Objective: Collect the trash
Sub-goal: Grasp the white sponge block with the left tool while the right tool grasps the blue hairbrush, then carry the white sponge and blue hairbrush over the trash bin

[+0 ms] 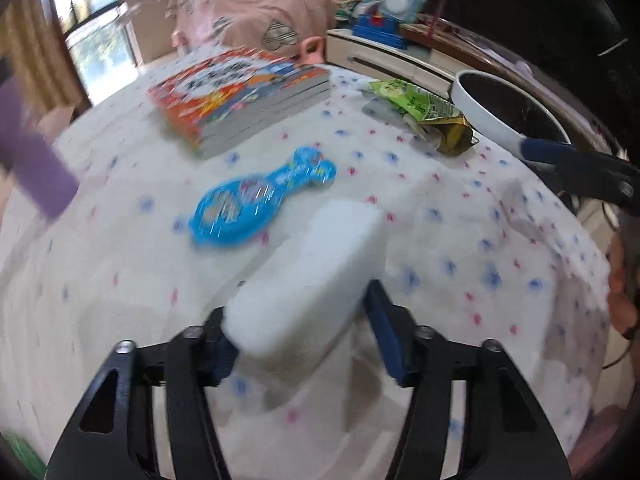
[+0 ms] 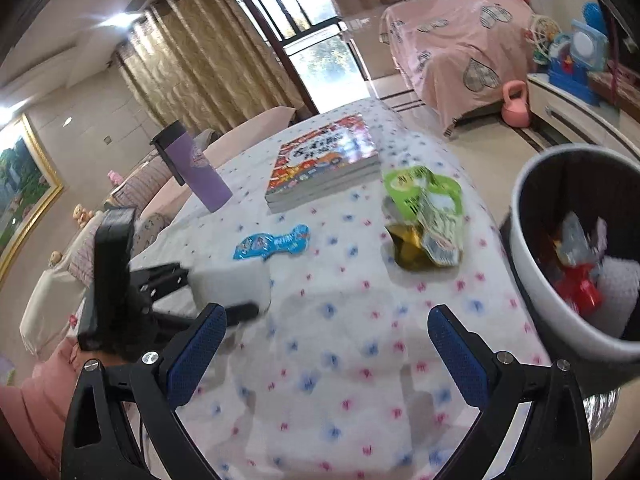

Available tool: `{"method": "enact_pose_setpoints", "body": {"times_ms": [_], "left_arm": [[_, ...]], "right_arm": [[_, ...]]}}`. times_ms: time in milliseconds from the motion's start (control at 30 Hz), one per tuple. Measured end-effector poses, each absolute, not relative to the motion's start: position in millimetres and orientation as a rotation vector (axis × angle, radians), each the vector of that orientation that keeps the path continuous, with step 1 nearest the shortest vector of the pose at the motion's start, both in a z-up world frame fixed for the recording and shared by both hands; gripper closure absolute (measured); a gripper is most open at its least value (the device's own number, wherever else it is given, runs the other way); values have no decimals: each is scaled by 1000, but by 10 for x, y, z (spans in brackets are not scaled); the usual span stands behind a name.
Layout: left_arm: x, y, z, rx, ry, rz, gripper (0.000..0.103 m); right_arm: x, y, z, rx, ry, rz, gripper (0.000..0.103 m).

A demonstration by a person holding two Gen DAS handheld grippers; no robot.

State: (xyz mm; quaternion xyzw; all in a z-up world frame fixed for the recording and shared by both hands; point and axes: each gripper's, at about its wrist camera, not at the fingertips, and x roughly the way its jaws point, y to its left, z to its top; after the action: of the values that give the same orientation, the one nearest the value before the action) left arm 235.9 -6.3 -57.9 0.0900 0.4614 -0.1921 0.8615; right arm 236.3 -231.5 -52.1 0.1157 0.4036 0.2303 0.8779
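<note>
My left gripper (image 1: 302, 330) is shut on a white foam block (image 1: 312, 276) and holds it just above the flowered tablecloth (image 1: 120, 280); the block also shows in the right wrist view (image 2: 230, 284). My right gripper (image 2: 326, 344) is open and empty over the cloth (image 2: 340, 320). A green and yellow snack wrapper (image 2: 424, 216) lies near the table's right edge, also in the left wrist view (image 1: 424, 110). A white trash bin (image 2: 532, 264) with trash inside stands beside the table at the right, also in the left wrist view (image 1: 480, 110).
A blue toy (image 1: 256, 200) lies mid-table, also in the right wrist view (image 2: 274, 242). A stack of books (image 1: 244, 100) sits further back. A purple bottle (image 2: 196, 168) stands at the left. A pink-covered sofa (image 2: 452, 48) and a toy shelf (image 2: 576, 60) stand behind.
</note>
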Motion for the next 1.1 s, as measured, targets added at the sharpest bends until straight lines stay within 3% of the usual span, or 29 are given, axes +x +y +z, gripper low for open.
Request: {"method": "enact_pose_setpoints", "body": {"times_ms": [67, 100, 167, 533, 733, 867, 900, 933, 967, 1000, 1100], "left_arm": [[2282, 106, -595, 75, 1012, -375, 65], [2242, 209, -618, 10, 1038, -357, 73], [2133, 375, -634, -70, 1049, -316, 76], [1765, 782, -607, -268, 994, -181, 75], [1766, 869, -564, -337, 956, -136, 58], [1792, 891, -542, -358, 941, -115, 56], [1797, 899, -541, -362, 937, -108, 56], [1825, 912, -551, -367, 935, -104, 56], [1835, 919, -555, -373, 933, -99, 56], [1846, 925, -561, -377, 931, -91, 56], [1852, 913, -553, -370, 918, -81, 57]], "right_arm": [[2434, -2252, -508, 219, 837, 497, 1], [2492, -2185, -505, 198, 840, 512, 1], [2565, -2071, -513, 161, 847, 538, 1], [3103, -1006, -733, -209, 900, 726, 5], [3326, -609, -940, -440, 909, 752, 10], [3443, -573, -1072, -466, 956, 753, 44], [3449, -603, -1063, -444, 959, 748, 63], [3443, -643, -1046, -424, 956, 723, 73], [3431, -689, -1031, -392, 966, 705, 93], [3411, -748, -1019, -342, 984, 696, 99], [3286, -964, -994, -188, 1026, 692, 100]]}}
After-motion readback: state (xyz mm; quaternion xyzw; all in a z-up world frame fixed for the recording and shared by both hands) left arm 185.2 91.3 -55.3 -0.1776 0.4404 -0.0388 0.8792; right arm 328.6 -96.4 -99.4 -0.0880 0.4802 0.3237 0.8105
